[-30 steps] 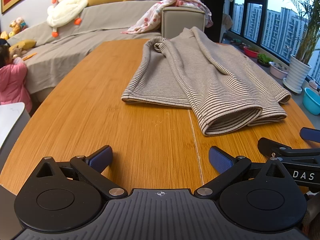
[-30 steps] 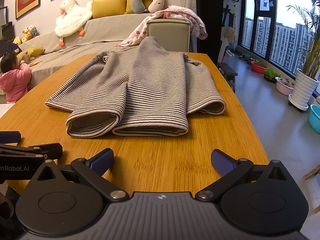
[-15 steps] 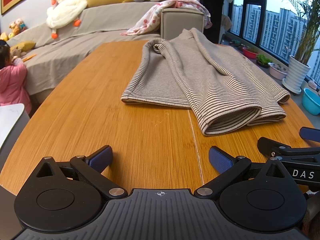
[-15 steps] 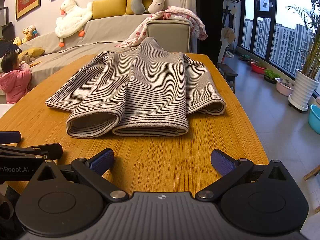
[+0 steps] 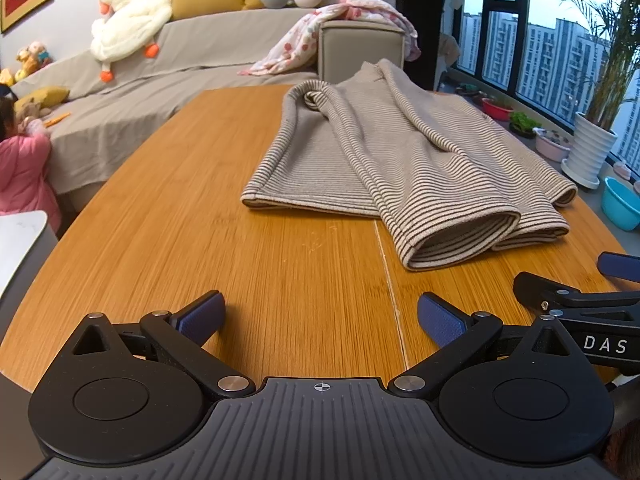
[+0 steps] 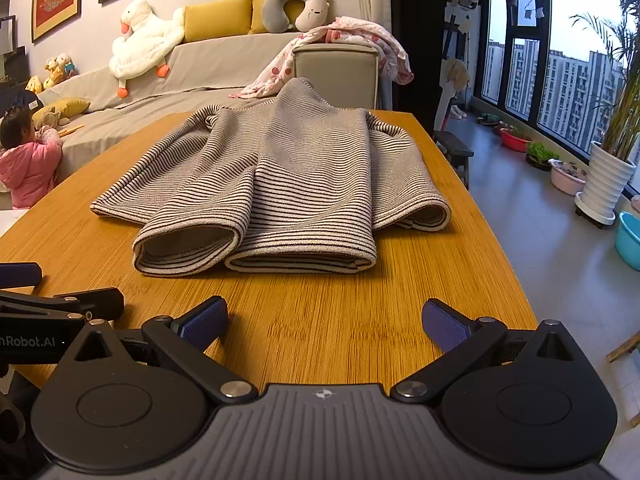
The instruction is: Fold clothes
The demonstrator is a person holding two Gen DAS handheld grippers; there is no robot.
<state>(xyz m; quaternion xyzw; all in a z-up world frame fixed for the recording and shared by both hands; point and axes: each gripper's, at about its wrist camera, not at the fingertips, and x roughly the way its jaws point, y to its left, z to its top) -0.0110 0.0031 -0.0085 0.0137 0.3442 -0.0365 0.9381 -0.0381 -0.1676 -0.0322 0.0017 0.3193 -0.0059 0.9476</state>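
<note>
A: We have the left gripper (image 5: 320, 316) low over the table (image 5: 280, 272), blue pads spread wide, nothing between them.

B: Same on our other side. The right gripper (image 6: 324, 320) gapes just as wide and holds nothing, bare wood between its fingers.

A: The sweater (image 5: 400, 168) lies ahead of us and off to the right of the left gripper, well clear of its tips. We see it partly folded, striped cloth doubled over itself, one rolled hem nearest us.

B: From the right gripper it sits straight ahead, apart from the pads. Its near edge shows two folded ends side by side, with a flat flap spreading to the left.

A: At our right edge we catch the right gripper's black arm and one blue pad, just beside us.

B: And we see the left one at our left edge. Beyond the sweater, a chair (image 6: 336, 72) stands at the table's far end, a blanket (image 6: 352, 40) draped on it.
</note>
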